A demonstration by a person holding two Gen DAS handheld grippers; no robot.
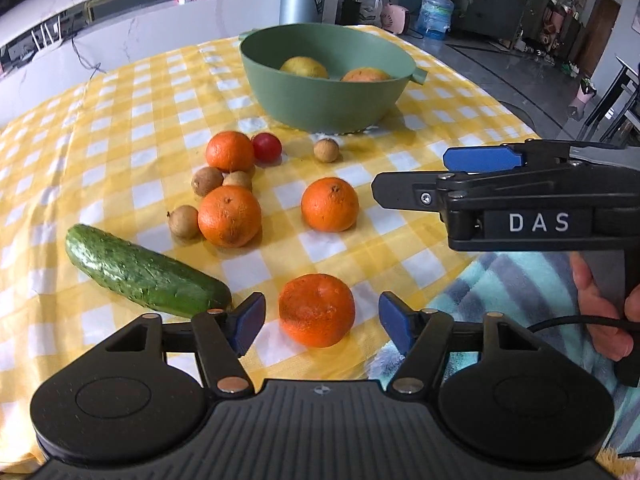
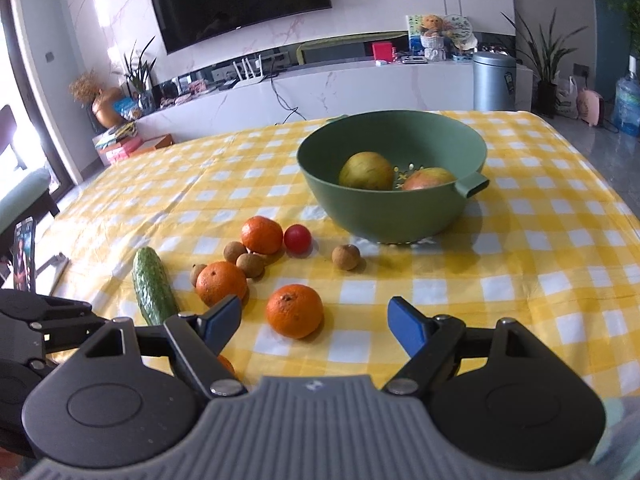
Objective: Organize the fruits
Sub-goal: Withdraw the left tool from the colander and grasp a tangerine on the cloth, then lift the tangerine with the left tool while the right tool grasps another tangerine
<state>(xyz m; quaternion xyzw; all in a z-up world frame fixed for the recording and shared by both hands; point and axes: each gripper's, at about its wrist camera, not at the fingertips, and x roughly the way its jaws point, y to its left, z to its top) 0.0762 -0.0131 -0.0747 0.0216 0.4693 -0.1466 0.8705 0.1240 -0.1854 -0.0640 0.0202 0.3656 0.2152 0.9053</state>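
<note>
Table, covered by a yellow-and-white checked cloth point(image 2: 520, 240).

Green bowl point(image 2: 384, 216), far centre, with a spout on its right rim. Contents: two large round fruits, one yellowish point(image 2: 366, 171), one reddish-orange point(image 2: 428, 179); the kind cannot be told through the bowl's shadow.

Loose fruit, near side of the bowl:
- Far orange point(image 1: 229, 151), touching a small red fruit point(image 1: 266, 147) on its right.
- Lone small brown fruit point(image 1: 326, 150), right of the red one, just before the bowl.
- Two small brown fruits point(image 1: 207, 181) tucked side by side just this side of the far orange.
- Middle-left orange point(image 1: 229, 216), with another small brown fruit point(image 1: 184, 222) touching its left side.
- Middle-right orange point(image 1: 329, 204), standing apart.
- Nearest orange point(image 1: 316, 310), at the near table edge.
- Cucumber point(image 1: 144, 272), lying at the near left, angled.

Left gripper point(image 1: 321, 322): jaws spread wide, the nearest orange between the blue pads point(image 1: 250, 322), with a gap on each side.

Right gripper point(image 2: 314, 326): jaws spread wide, empty, the middle-right orange lying just ahead of them. In the left wrist view it hovers at the right above the table.
</note>
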